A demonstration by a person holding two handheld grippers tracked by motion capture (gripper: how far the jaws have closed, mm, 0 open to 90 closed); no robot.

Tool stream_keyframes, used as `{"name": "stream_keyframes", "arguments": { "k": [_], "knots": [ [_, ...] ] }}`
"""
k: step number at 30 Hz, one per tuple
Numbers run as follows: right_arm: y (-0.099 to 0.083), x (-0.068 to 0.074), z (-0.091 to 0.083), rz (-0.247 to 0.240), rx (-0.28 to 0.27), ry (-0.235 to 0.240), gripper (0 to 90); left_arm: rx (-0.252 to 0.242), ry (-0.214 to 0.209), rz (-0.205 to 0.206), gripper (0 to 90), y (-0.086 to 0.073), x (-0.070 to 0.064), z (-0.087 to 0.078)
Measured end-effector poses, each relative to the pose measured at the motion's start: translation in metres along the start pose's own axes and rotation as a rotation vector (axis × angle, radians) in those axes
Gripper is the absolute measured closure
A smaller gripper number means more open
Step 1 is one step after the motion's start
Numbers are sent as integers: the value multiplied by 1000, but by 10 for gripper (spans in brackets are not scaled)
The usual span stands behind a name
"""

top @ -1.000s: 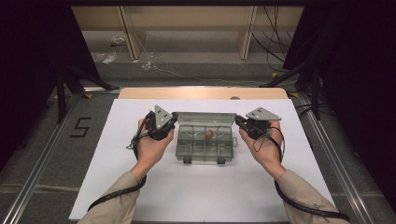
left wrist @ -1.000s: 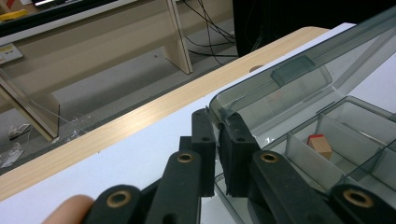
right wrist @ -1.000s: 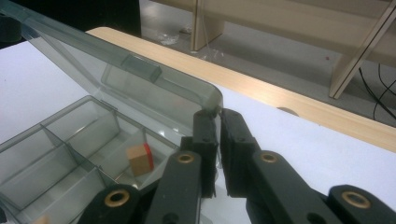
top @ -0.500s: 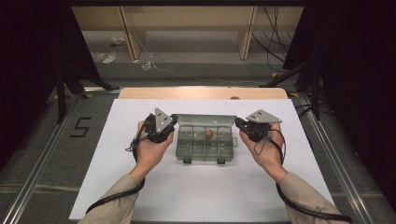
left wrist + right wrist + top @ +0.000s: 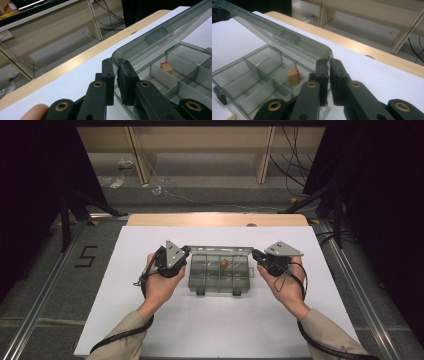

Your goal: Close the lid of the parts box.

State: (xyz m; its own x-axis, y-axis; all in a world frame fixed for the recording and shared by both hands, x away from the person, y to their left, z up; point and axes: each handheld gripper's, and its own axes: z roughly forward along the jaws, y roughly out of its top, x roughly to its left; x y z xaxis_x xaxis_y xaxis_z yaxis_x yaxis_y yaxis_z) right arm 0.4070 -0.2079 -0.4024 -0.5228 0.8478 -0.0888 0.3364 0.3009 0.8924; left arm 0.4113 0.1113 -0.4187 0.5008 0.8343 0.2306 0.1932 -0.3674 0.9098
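A smoky clear compartment box [image 5: 220, 282] lies mid-table with its lid [image 5: 217, 250] lifted along the far side. One small wooden block with a red face [image 5: 224, 264] rests in a rear compartment. My left gripper [image 5: 186, 254] is shut on the lid's left corner, and my right gripper [image 5: 254, 255] is shut on its right corner. In the left gripper view the jaws [image 5: 117, 67] pinch the lid [image 5: 160, 32] edge, with the block [image 5: 166, 68] beyond. The right gripper view has its jaws [image 5: 329, 65] on the lid [image 5: 287, 37] corner beside the block [image 5: 293, 76].
A white sheet [image 5: 210, 330] covers the table, and a wooden strip [image 5: 215, 220] runs along its far edge. Beyond it stand a wooden shelf frame [image 5: 260, 155] and cables [image 5: 295, 165] on the floor. Metal rails [image 5: 45, 295] flank the table.
Both grippers have shifted slightly toward the near side with the lid's corners in them. The lid's top edge looks a little lower. The box and the block have stayed put.
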Motion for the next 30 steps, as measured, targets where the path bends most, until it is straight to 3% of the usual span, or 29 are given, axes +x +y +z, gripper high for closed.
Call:
{"name": "stream_keyframes", "arguments": {
  "k": [10,16,20,22,24,26,30],
  "knots": [
    [-8,2,-7,-3,-10,15,797,-4,-13,-3,815,-7,-3,-5],
    [-15,-3,-13,-14,-17,42,626,7,-41,-5,760,-11,-5,-11],
    [-19,-7,-13,-27,1,113,454,40,-99,-44,545,-18,-9,-15],
    [-19,-8,-13,-49,8,129,365,62,-144,-61,369,-19,-10,-15],
    [-19,-9,-12,-59,12,138,284,69,-163,-63,227,-18,-11,-15],
    [-19,-8,-11,-66,12,148,233,77,-183,-55,145,-15,-11,-15],
    [-19,-7,-10,-66,15,175,195,81,-204,-37,100,-10,-13,-17]
  ]
}}
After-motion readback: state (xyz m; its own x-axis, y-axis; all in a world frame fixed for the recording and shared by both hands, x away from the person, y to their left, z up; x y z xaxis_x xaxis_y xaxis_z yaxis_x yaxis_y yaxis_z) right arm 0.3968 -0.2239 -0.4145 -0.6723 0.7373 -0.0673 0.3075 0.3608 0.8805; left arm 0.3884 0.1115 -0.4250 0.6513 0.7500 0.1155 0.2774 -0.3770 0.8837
